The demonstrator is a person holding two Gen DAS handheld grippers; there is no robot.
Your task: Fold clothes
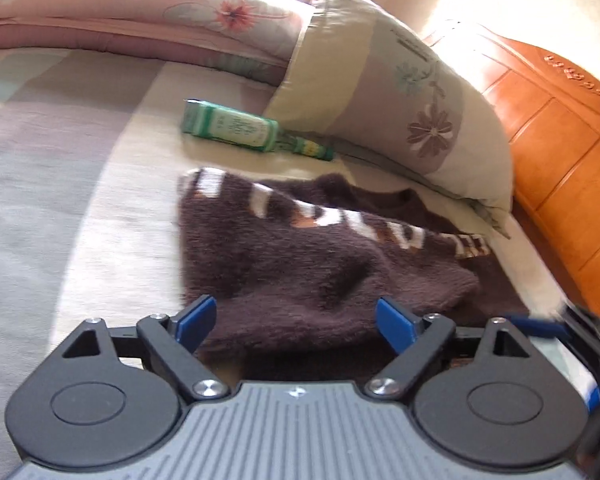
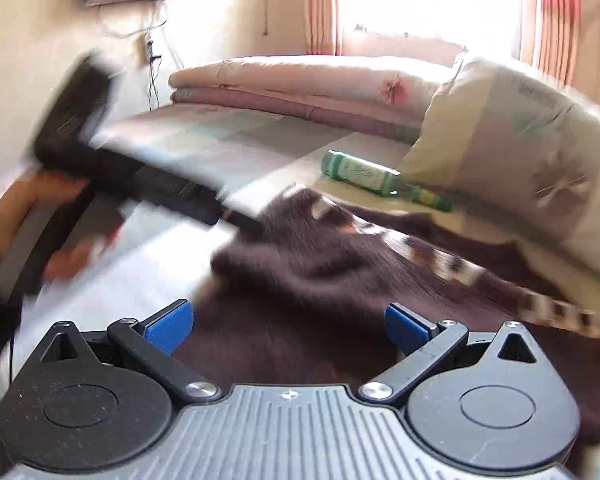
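Left gripper (image 1: 296, 322) jaws spread, nothing pinched. Right gripper (image 2: 290, 330) likewise spread, empty. Brown fuzzy sweater (image 1: 320, 264) lay bunched on the bed (image 1: 80, 168), center frame, just beyond both. Green bottle (image 1: 240, 128) above it, beside the pillow (image 1: 412, 92) upper right.

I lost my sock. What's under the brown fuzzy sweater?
The sweater lies on the bed sheet, one edge reaching under the pillow. Whatever it covers is hidden, so a sock cannot be ruled out.

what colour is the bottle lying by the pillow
Green, with a pale printed label; the bottle shows sharpest in the left wrist view.
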